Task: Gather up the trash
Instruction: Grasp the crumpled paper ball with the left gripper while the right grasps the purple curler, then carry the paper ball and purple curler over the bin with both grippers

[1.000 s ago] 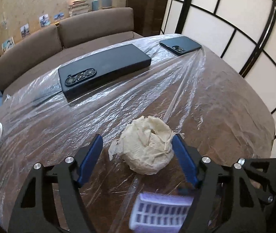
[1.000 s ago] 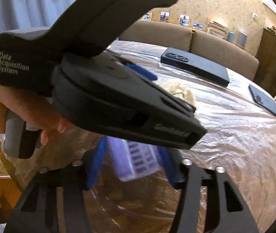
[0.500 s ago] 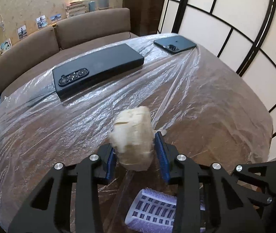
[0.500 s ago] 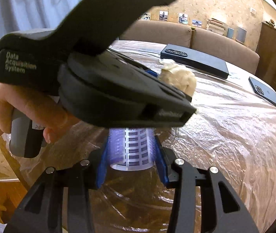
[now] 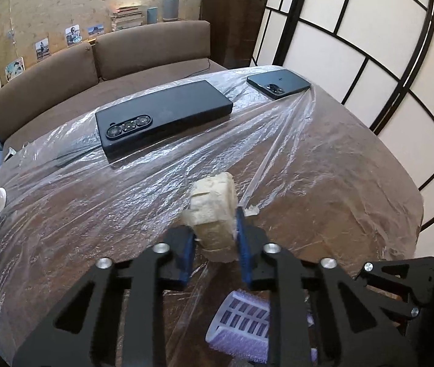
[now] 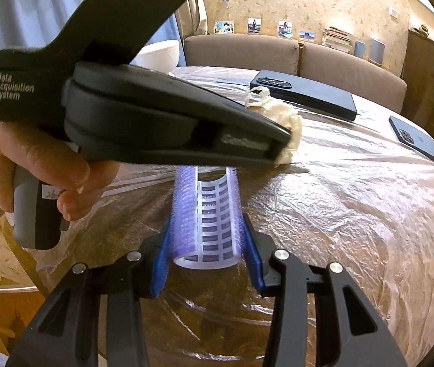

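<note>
The left gripper (image 5: 214,241), wide a second ago, now pinches the paper wad (image 5: 214,214) off the table (image 5: 354,183); the right gripper (image 6: 206,238) holds the hair roller (image 6: 206,214) (both ready for binning).

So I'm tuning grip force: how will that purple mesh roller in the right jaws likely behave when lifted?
The roller is a hollow lattice tube, so it is probably light and may flex under hard squeezing. Being cylindrical, it would likely roll if dropped on the plastic sheet. Its bristly sides probably resist slipping.

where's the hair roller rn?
Clamped in the right gripper: hair roller sits low-centre in the right wrist view, just under the left gripper holding the tissue wad.
</note>
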A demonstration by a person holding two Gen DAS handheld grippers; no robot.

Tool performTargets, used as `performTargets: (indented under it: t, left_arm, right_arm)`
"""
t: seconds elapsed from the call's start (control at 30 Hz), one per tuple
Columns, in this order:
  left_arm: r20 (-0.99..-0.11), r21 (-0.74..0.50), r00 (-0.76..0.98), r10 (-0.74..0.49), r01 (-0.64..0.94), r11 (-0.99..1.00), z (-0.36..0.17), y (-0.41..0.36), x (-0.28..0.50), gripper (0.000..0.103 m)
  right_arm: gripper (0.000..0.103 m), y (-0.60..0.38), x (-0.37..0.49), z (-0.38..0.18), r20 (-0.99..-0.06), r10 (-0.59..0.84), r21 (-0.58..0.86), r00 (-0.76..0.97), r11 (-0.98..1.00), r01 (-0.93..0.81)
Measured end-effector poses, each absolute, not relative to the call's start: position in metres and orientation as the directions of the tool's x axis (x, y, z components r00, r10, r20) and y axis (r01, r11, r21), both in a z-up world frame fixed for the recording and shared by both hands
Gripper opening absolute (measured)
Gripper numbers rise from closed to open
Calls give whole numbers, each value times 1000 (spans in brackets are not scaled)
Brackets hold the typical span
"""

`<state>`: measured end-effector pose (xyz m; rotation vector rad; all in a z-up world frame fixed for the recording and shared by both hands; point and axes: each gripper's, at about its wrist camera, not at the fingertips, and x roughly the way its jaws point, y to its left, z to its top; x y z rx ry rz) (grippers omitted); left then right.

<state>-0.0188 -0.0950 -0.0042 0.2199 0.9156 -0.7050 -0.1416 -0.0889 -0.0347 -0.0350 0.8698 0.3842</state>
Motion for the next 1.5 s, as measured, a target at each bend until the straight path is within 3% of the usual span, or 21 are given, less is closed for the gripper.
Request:
performTargets:
  t: [0.47, 1.5]
  left_arm:
    - [-750, -179, 443, -490, 578, 796, 9, -67, -27, 23]
    - [-747, -153, 505, -432, 501, 852, 9, -32, -125, 23]
  right_arm:
    - [41, -116, -148, -23, -734, 285, 125, 617, 949, -290]
    - [41, -144, -196, -13, -736, 289, 151, 612, 952, -268]
